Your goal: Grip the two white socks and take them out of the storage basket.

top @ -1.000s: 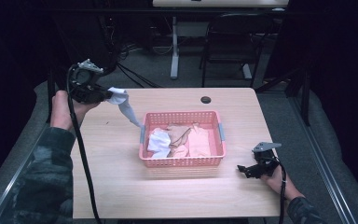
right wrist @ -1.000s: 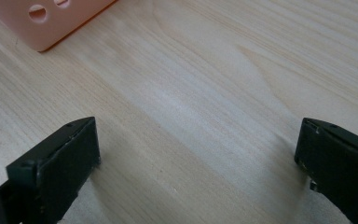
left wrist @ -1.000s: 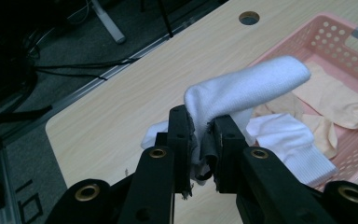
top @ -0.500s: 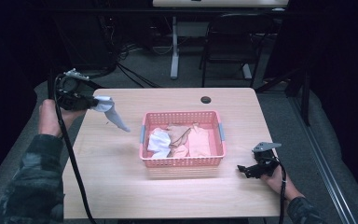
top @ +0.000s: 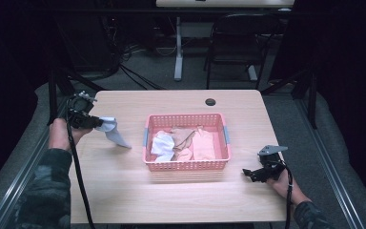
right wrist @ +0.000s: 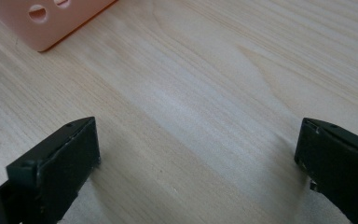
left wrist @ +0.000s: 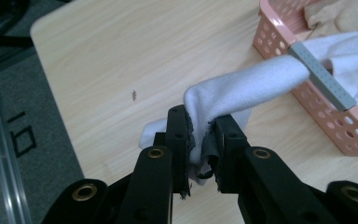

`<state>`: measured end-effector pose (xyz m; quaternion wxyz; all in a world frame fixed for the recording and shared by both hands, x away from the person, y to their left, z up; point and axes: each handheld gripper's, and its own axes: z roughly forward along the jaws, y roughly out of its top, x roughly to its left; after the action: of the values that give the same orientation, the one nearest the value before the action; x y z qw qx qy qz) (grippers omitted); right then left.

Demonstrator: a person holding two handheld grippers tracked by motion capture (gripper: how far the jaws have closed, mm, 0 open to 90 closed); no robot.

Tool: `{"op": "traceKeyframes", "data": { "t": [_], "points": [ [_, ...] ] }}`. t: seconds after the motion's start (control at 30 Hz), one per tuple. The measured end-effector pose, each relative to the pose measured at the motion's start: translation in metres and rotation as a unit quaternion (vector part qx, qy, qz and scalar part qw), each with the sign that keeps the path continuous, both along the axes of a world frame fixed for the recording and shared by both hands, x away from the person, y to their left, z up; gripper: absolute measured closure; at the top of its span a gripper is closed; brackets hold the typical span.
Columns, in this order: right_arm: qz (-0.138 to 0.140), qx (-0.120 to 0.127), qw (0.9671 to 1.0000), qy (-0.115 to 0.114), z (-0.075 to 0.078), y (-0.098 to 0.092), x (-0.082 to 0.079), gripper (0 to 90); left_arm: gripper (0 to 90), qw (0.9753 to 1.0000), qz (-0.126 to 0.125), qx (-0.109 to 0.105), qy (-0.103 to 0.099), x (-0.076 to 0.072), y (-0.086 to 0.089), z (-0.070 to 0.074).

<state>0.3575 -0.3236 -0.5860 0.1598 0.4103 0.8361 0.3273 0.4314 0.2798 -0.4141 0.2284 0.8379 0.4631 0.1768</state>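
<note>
Lowered since the earlier frame: our left gripper, clamped on a pale blue knitted sock, toe touching the wooden table, clear of the pink perforated plastic basket. Our right gripper rests spread wide, empty, kept aside.
</note>
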Motion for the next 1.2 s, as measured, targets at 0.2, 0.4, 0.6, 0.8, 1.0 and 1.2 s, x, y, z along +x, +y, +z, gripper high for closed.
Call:
{"op": "traceKeyframes", "data": {
  "t": [0.2,0.4,0.6,0.8,1.0,1.2],
  "points": [
    [0.000,-0.001,1.0000,0.001,0.000,0.000,0.000,0.0,77.9,0.9996,0.001,-0.004,0.028,0.005,-0.002,-0.029],
    [0.000,-0.001,1.0000,0.001,0.000,0.000,0.000,0.0,77.1,0.9985,0.006,-0.012,0.054,0.010,-0.003,-0.057],
    [0.000,0.000,1.0000,0.000,0.000,0.000,0.000,0.0,76.5,0.9970,0.006,-0.018,0.076,0.014,-0.009,-0.083],
    [0.000,0.000,1.0000,0.000,0.000,0.000,0.000,0.0,76.5,0.9956,0.014,-0.024,0.090,0.018,-0.012,-0.102],
    [0.000,-0.001,1.0000,0.002,0.000,0.000,0.000,0.0,75.4,0.9945,0.028,-0.039,0.093,0.020,-0.013,-0.120],
    [0.001,-0.001,1.0000,0.000,0.000,0.000,0.000,0.0,69.1,0.9932,0.034,-0.043,0.103,0.023,-0.012,-0.131]
  ]
}}
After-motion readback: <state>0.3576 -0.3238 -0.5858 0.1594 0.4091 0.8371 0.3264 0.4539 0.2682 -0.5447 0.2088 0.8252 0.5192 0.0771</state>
